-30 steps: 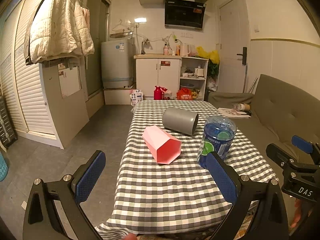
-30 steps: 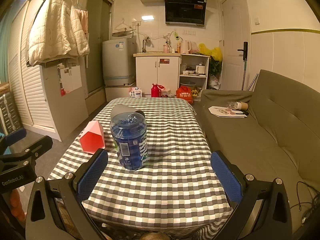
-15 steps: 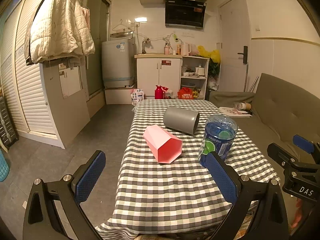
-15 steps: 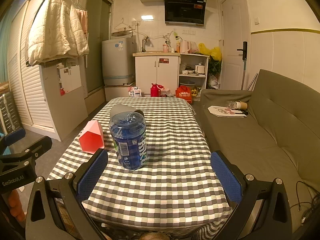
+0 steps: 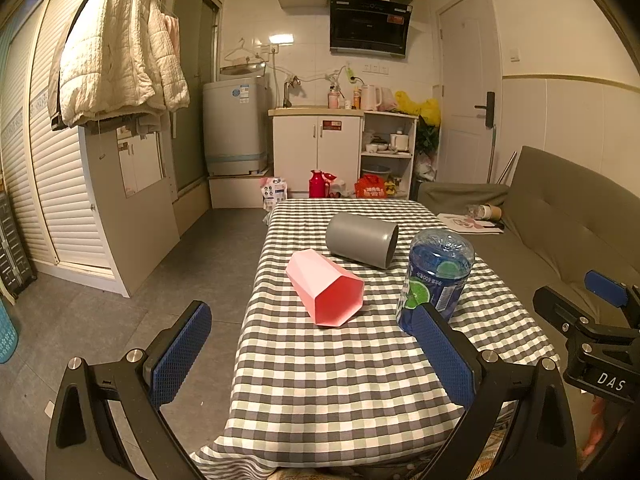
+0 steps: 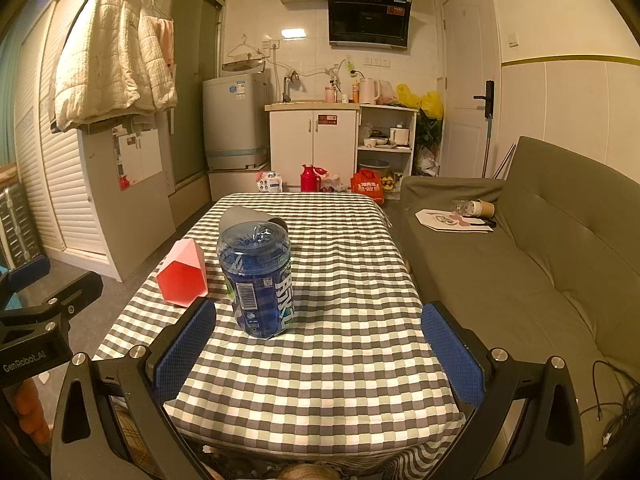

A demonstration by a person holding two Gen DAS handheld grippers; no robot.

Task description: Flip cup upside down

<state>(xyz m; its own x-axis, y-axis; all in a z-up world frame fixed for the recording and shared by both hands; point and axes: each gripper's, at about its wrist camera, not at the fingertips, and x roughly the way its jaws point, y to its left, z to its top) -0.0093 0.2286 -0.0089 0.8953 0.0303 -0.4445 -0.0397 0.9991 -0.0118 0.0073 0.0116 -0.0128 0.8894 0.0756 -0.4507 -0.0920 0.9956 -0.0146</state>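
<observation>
Pink cup (image 5: pixel 325 288) lies sideways, mouth toward left gripper (image 5: pixel 316 356), the nearer one; both grippers' jaws apart, empty.

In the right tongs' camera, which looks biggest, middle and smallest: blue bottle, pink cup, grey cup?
1. Blue plastic bottle, though it's nearest.
2. Pink faceted cup.
3. Grey round cup, mostly hidden behind the bottle, so unsure.
</observation>
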